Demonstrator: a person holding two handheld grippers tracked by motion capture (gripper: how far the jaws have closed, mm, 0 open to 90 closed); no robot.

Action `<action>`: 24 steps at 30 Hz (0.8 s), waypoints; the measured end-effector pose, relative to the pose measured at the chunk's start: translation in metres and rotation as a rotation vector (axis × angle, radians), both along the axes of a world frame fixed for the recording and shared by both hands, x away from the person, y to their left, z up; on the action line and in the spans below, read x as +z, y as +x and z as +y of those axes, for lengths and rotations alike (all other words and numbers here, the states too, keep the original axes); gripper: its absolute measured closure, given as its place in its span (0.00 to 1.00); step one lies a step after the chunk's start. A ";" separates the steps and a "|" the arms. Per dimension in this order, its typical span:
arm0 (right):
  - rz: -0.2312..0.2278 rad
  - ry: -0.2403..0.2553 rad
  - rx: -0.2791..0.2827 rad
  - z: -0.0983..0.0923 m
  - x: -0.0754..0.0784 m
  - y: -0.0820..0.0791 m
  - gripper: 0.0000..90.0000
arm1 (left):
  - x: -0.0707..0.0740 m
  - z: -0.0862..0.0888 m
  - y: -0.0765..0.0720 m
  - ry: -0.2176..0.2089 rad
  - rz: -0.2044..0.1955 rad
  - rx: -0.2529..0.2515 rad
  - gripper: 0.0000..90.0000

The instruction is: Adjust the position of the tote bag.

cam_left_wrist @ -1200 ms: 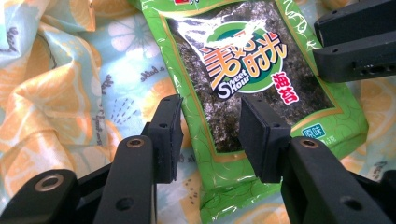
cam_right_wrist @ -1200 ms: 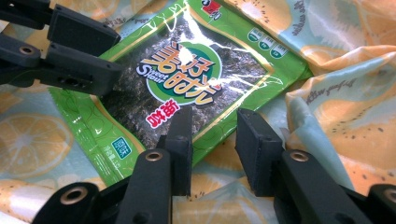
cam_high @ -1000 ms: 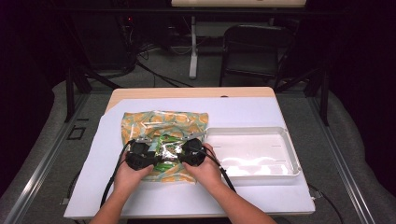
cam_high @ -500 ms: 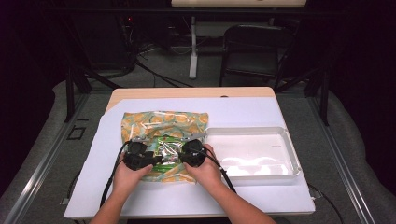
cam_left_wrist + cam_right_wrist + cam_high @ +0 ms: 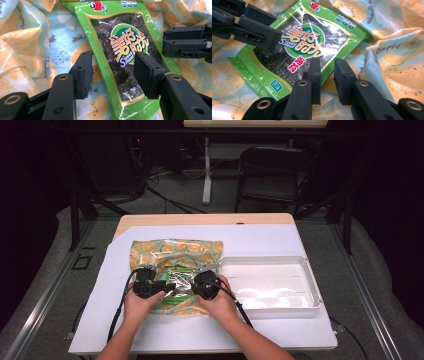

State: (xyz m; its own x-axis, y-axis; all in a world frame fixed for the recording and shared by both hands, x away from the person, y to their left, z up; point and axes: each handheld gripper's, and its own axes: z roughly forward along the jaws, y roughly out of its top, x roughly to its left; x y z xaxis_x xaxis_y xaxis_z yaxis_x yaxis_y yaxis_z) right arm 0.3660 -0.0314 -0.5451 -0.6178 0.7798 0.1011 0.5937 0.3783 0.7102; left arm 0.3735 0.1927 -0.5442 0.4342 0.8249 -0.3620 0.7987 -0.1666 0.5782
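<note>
Green seaweed packet [image 5: 125,57] is lying between our 2 grippers: left gripper [image 5: 113,72] gaping over it, right gripper [image 5: 327,75] narrowing, gripping nothing.

**Black tongs, bare forearms**

Both tongs, left [image 5: 172,286] and right [image 5: 194,288], are matte black, with blocky rectangular pads [image 5: 83,71], round metal-rimmed screw holes along the arms, and a black cable [image 5: 119,310] trailing. The forearms are sleeveless.

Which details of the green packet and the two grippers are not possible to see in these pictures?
- Left gripper view: green packet, top edge cut off by the frame.
- Right gripper view: right gripper, whether its pads pinch the patterned bag, hidden behind the jaws.
- High view: packet print too small; left gripper jaws blurred.
</note>
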 end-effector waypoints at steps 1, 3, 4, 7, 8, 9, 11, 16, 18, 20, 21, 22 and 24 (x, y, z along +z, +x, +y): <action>-0.002 -0.002 0.001 0.000 0.000 0.000 0.85 | 0.000 0.001 0.001 -0.005 0.010 -0.007 0.55; -0.007 0.001 -0.001 0.000 -0.001 -0.001 0.85 | -0.001 0.001 0.002 -0.016 0.019 -0.001 0.53; -0.020 0.028 -0.015 0.001 -0.003 -0.002 0.85 | -0.003 0.000 0.002 -0.028 0.029 0.010 0.52; -0.015 0.004 -0.006 0.001 -0.001 -0.002 0.86 | -0.004 0.000 0.004 -0.022 0.040 -0.001 0.52; -0.031 0.014 -0.012 0.002 -0.003 -0.003 0.86 | -0.005 -0.001 0.004 -0.021 0.047 0.000 0.51; -0.031 0.014 -0.012 0.002 -0.003 -0.003 0.86 | -0.005 -0.001 0.004 -0.021 0.047 0.000 0.50; -0.024 0.000 -0.005 0.001 -0.002 -0.003 0.86 | -0.005 -0.001 0.004 -0.028 0.054 -0.002 0.50; -0.021 0.007 -0.009 0.000 -0.002 -0.003 0.86 | -0.007 -0.002 0.006 -0.051 0.047 -0.001 0.46; -0.024 0.012 -0.011 0.000 -0.003 -0.003 0.86 | -0.008 -0.003 0.006 -0.059 0.045 0.004 0.45; -0.024 0.016 -0.012 0.000 -0.003 -0.003 0.86 | -0.007 -0.002 0.006 -0.056 0.047 0.003 0.45; -0.025 0.016 -0.012 0.000 -0.003 -0.004 0.86 | -0.007 -0.002 0.006 -0.056 0.048 0.006 0.46; -0.025 0.017 -0.012 0.000 -0.003 -0.004 0.86 | -0.007 -0.002 0.006 -0.059 0.051 0.009 0.49; -0.024 0.018 -0.012 -0.001 -0.003 -0.004 0.86 | -0.007 -0.001 0.007 -0.070 0.057 0.013 0.49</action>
